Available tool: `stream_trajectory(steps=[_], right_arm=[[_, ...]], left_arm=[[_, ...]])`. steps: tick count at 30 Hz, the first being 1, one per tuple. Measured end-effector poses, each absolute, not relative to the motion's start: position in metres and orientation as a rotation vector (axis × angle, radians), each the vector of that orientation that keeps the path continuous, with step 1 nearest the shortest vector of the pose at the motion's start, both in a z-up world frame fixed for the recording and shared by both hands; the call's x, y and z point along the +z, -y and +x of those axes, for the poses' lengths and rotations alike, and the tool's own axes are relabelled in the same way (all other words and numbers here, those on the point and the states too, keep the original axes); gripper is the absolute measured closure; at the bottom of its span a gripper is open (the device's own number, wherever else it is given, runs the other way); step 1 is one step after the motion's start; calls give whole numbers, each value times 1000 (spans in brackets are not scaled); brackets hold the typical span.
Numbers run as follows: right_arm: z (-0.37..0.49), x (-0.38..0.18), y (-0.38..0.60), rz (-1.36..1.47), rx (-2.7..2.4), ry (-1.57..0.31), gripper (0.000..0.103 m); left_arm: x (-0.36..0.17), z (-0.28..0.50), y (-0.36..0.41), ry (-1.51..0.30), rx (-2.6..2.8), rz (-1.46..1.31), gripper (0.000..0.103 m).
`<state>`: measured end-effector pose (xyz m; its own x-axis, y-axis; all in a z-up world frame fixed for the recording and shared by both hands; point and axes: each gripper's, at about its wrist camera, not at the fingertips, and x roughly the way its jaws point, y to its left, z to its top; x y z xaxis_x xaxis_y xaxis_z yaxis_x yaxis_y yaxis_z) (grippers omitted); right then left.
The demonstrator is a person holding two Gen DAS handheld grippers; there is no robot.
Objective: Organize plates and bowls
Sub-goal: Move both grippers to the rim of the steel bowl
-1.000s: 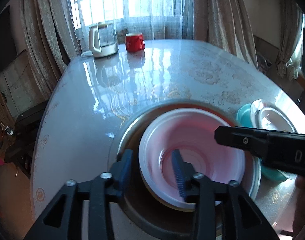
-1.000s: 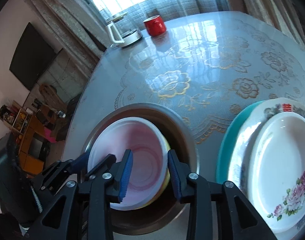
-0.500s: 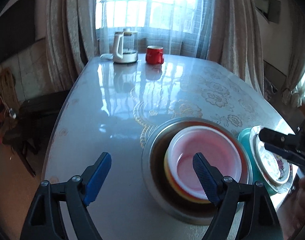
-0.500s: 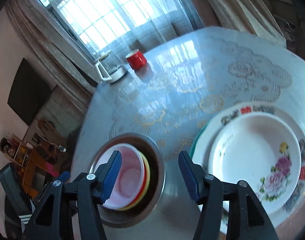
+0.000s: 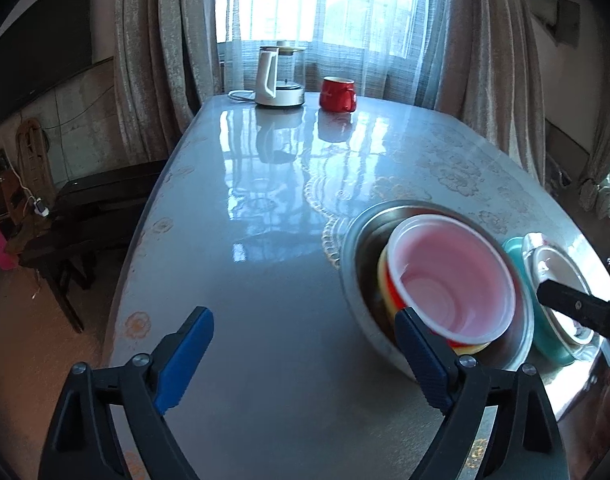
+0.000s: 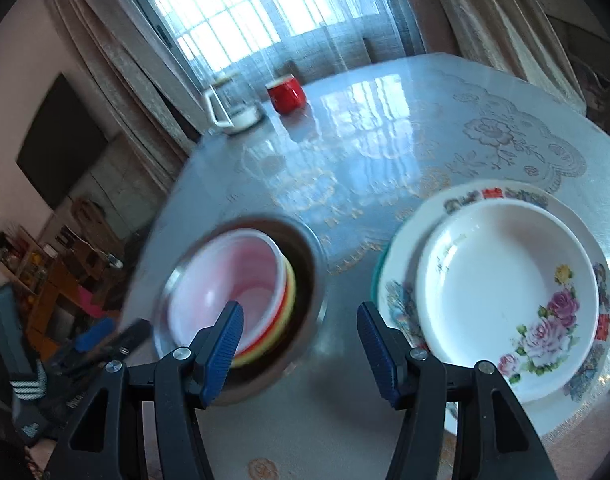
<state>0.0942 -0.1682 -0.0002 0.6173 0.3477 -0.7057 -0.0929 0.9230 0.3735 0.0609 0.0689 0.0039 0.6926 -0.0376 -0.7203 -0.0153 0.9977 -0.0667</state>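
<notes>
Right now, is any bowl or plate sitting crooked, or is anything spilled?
Nothing is spilled. The nested bowls sit off-centre inside the steel bowl, against one side. The plate stack looks level.

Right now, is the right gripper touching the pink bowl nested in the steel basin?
Apart. The right wrist view shows the right gripper open and empty; the pink bowl sits in the steel basin beyond its left pad, with nothing between the pads.
</notes>
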Motion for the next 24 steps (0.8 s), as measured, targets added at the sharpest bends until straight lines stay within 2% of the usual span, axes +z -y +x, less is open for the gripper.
stream_trajectory(steps=[11,18,21,24], right_arm=[[88,-15,158,316,186,-980,43],[99,-25,153,380,212,-1076,43],[101,-33,154,433,215,-1115,43],[103,-36,153,441,229,-1124,46]], left_arm=[[-2,61,-73,-849,-8,-73,2],[-3,65,-78,-876,-43,-97,1],[-3,67,-80,-876,-45,-99,4],[-3,67,-81,-874,-65,-121,12]])
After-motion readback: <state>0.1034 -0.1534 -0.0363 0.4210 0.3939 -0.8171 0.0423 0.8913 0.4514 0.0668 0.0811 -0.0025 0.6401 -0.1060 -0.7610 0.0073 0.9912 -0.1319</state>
